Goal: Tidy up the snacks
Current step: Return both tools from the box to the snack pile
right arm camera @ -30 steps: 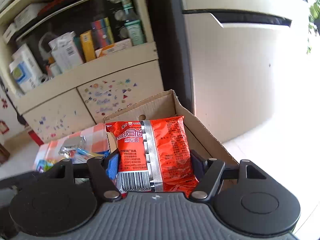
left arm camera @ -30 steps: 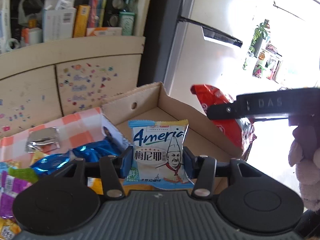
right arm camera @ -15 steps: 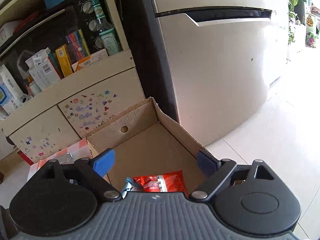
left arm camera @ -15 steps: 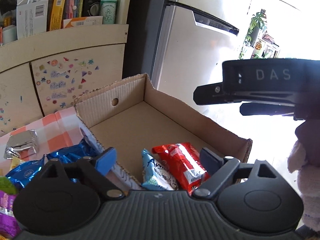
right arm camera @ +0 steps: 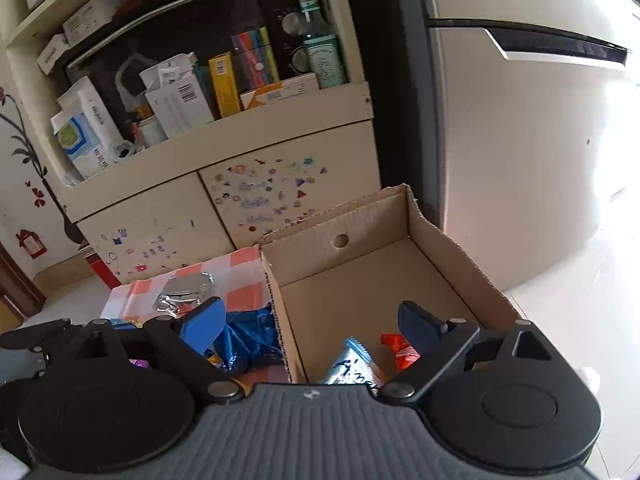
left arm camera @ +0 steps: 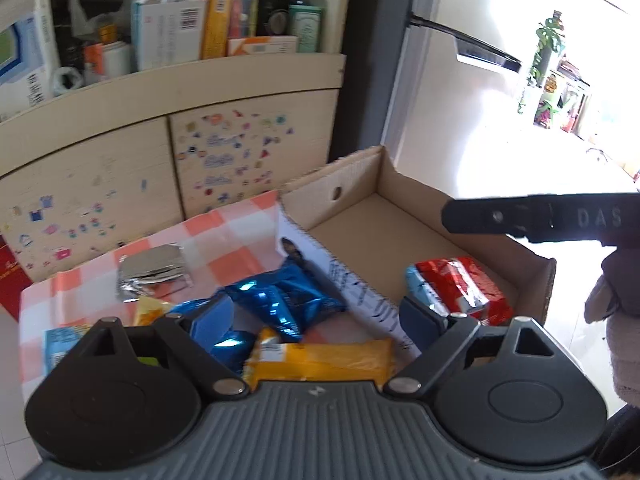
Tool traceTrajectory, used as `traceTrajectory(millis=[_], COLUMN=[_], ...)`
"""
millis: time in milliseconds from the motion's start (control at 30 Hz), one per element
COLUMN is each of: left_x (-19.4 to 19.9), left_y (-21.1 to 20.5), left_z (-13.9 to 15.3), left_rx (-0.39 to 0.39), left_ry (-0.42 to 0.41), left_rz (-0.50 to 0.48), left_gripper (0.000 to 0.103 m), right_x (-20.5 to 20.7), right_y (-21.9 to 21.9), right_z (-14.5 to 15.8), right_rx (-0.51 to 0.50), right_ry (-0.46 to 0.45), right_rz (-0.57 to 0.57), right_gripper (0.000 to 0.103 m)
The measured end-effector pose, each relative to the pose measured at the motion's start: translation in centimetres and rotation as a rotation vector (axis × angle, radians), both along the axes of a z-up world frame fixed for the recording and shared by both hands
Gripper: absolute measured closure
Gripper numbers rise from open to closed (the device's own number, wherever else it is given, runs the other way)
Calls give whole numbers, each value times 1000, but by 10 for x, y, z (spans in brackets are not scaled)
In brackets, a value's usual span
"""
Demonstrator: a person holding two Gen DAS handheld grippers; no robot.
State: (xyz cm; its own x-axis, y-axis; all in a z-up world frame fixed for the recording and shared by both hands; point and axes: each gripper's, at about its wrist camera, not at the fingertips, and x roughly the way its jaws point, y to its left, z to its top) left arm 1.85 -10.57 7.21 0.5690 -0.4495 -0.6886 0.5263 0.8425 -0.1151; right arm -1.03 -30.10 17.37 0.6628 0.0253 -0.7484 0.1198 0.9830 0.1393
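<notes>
Lying crosswise just below my left gripper [left arm camera: 316, 312], the yellow foil snack bar [left arm camera: 320, 358] sits on the checked cloth [left arm camera: 224, 240], outside the brown cardboard box [left arm camera: 472, 220]. Both grippers' jaws have just opened wide, empty; my right gripper [right arm camera: 312, 326] straddles the box wall, farther off.

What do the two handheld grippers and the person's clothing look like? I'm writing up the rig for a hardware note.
Each gripper has a grey ribbed body, two black round discs, black linkage arms with silver rivets and blue finger pads. That goes for the left gripper and the right gripper. In the left wrist view, the right gripper's black side bears pale letters "DAS", and below it is a fuzzy pale mauve sleeve. No cables show.
</notes>
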Motion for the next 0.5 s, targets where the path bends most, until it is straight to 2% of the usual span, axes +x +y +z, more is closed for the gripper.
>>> traceTrajectory(millis=[267,500], left_x=[20,21], left_y=[61,105], left_z=[-2,-20], left_rx=[-12,9], left_ry=[46,78], left_rz=[135,222], left_gripper=[10,9], right_x=[3,-2], right_y=[36,77], right_z=[-12,-34], right_rx=[-16,-49], right_ry=[5,62], right_rz=[172,375], right_gripper=[6,6])
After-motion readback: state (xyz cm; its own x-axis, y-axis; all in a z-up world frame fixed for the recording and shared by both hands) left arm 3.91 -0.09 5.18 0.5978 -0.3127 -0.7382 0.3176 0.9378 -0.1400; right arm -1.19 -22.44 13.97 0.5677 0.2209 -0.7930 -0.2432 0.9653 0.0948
